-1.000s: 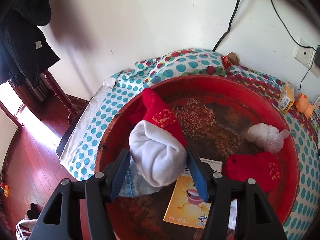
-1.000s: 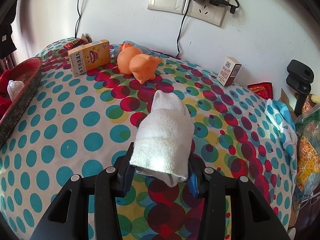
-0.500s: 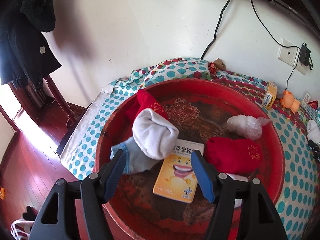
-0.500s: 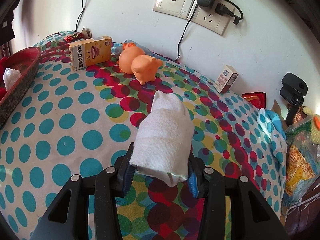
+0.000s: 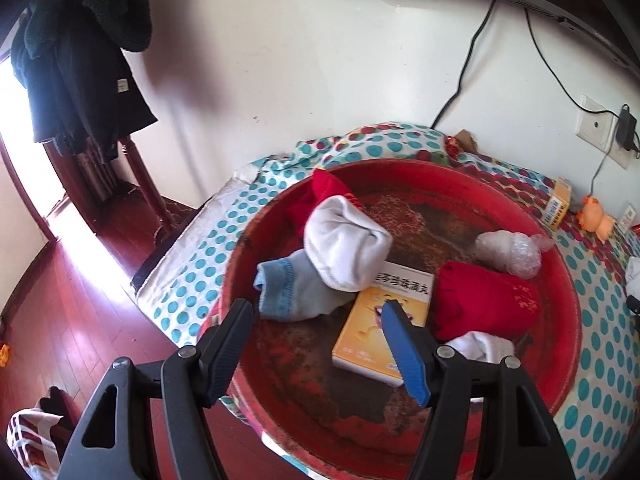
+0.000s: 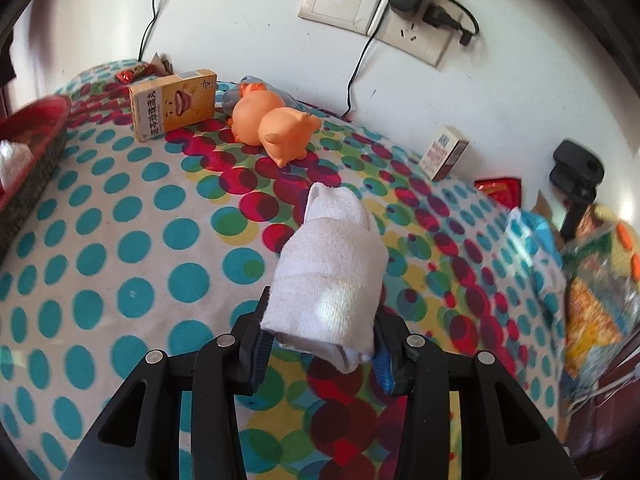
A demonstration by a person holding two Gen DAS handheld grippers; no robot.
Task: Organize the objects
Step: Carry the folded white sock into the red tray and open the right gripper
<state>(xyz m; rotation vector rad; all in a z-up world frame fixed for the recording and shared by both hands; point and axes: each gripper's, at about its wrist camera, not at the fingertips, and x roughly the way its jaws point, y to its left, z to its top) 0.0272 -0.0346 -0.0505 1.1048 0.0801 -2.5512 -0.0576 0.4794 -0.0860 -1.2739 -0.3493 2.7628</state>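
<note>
My left gripper (image 5: 316,312) is open and empty above the near part of a red basin (image 5: 460,172). In the basin lie a rolled white sock (image 5: 344,248), a blue-grey sock (image 5: 292,288), a red sock (image 5: 484,306), another red one behind (image 5: 324,190), a yellow box (image 5: 384,328) and a plastic bag (image 5: 508,250). My right gripper (image 6: 320,344) is shut on a rolled white sock (image 6: 332,276), held above the dotted cloth (image 6: 120,240).
On the cloth stand a yellow box (image 6: 172,104), an orange toy pig (image 6: 276,124) and a small white box (image 6: 442,152). The basin's edge (image 6: 36,148) shows far left. A bag of goods (image 6: 596,280) lies right. Wood floor (image 5: 60,320) lies left of the bed.
My left gripper let go of the white sock into the basin, opened, and pulled back and up. My right gripper still holds its sock and shifted slightly.
</note>
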